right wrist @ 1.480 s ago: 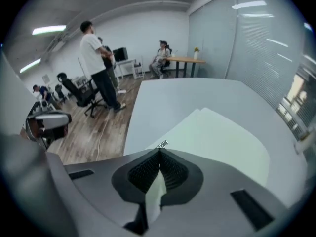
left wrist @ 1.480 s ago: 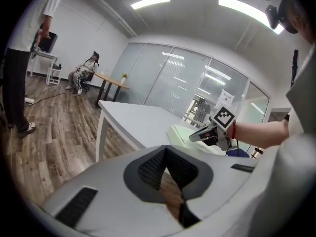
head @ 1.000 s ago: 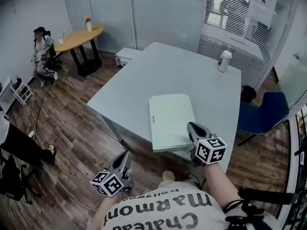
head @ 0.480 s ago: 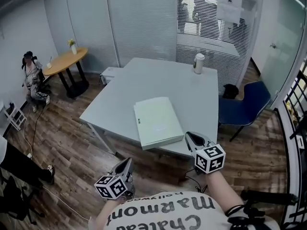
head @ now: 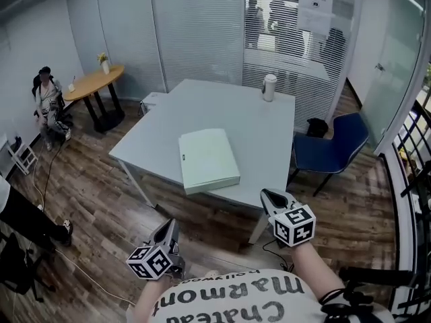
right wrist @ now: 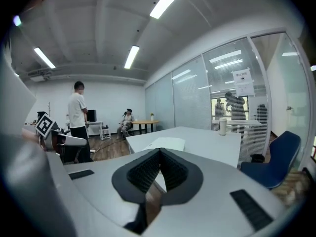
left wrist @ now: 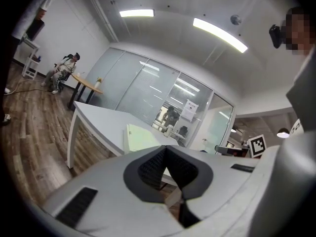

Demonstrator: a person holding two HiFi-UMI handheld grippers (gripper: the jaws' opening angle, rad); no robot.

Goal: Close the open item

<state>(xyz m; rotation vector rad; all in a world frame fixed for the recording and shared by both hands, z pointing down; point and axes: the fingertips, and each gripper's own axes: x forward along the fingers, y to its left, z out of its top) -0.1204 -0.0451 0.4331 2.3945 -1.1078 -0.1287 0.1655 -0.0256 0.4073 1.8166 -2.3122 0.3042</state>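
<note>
A flat pale green item, like a laptop or folder, lies with its lid down near the front edge of the grey table. It also shows in the left gripper view as the pale green item and in the right gripper view as the same item, far beyond the jaws. My left gripper hangs low over the floor, shut and empty. My right gripper is also shut and empty, off the table's front edge and apart from the item. The jaws meet at the left gripper and the right gripper.
A white cup stands at the table's far edge. A blue chair sits to the table's right. A round wooden table and a seated person are at the far left. Another person stands nearby. Wood floor surrounds the table.
The view has drawn back from the table. My right gripper, which was at the item's near corner, is now clear of the table; both grippers have stayed shut.
</note>
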